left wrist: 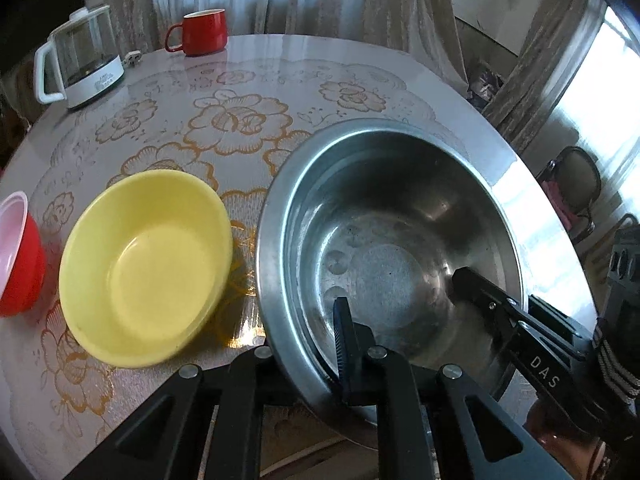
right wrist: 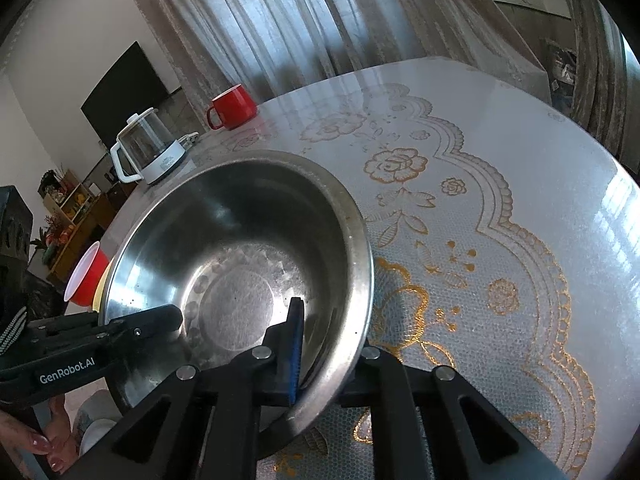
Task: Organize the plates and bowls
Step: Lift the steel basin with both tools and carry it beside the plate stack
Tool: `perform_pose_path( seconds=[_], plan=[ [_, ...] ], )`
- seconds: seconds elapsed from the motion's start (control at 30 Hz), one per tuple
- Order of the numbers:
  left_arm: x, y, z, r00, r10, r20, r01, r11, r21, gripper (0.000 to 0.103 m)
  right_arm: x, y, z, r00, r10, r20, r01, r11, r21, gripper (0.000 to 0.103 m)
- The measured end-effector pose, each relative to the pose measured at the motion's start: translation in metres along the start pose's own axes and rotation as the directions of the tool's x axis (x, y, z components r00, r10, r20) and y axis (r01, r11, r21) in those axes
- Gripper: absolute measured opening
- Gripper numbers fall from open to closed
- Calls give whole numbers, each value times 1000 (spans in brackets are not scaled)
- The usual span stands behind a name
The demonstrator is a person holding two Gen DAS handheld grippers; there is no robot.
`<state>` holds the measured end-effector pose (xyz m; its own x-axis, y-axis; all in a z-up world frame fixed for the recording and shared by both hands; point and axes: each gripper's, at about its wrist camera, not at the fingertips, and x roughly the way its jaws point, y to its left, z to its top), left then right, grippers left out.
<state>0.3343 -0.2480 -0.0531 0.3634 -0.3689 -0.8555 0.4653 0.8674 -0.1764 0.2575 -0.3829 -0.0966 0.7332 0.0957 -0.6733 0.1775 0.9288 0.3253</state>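
A large steel bowl (left wrist: 392,240) sits at the near right of the table; it also shows in the right wrist view (right wrist: 240,248). My left gripper (left wrist: 316,368) is shut on its near-left rim, one finger (left wrist: 343,340) inside the bowl. My right gripper (right wrist: 320,360) is shut on its right rim, one blue-padded finger (right wrist: 295,340) inside; it also shows in the left wrist view (left wrist: 492,304). A yellow bowl (left wrist: 148,264) stands empty left of the steel bowl. A red bowl with white inside (left wrist: 18,252) is at the far left, also in the right wrist view (right wrist: 86,276).
A red mug (left wrist: 202,32) and a glass kettle with white base (left wrist: 82,60) stand at the table's far edge. The table (right wrist: 500,200) has a floral lace cover under glass. Curtains hang behind. A chair (left wrist: 576,188) stands off the right side.
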Motion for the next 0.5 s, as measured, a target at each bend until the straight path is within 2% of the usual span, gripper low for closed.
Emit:
perform_pose_path(
  seconds=[0.17,0.33,0.5],
  plan=[
    [-6,-1,-3,1000,-15,11,15,1000,-5,14,-3,-4,0,1000,-8,14,8,1000,19,8],
    [-20,-8,-5,997,-14,74,13,1000,14,14,-13,-3,-1,998,-20,62,19,1000,20,6],
    [-39,-11,-7,991,-41,124,41,999,7,14,-32,-1,-4,987,-18,159,17,1000,5,6]
  ],
)
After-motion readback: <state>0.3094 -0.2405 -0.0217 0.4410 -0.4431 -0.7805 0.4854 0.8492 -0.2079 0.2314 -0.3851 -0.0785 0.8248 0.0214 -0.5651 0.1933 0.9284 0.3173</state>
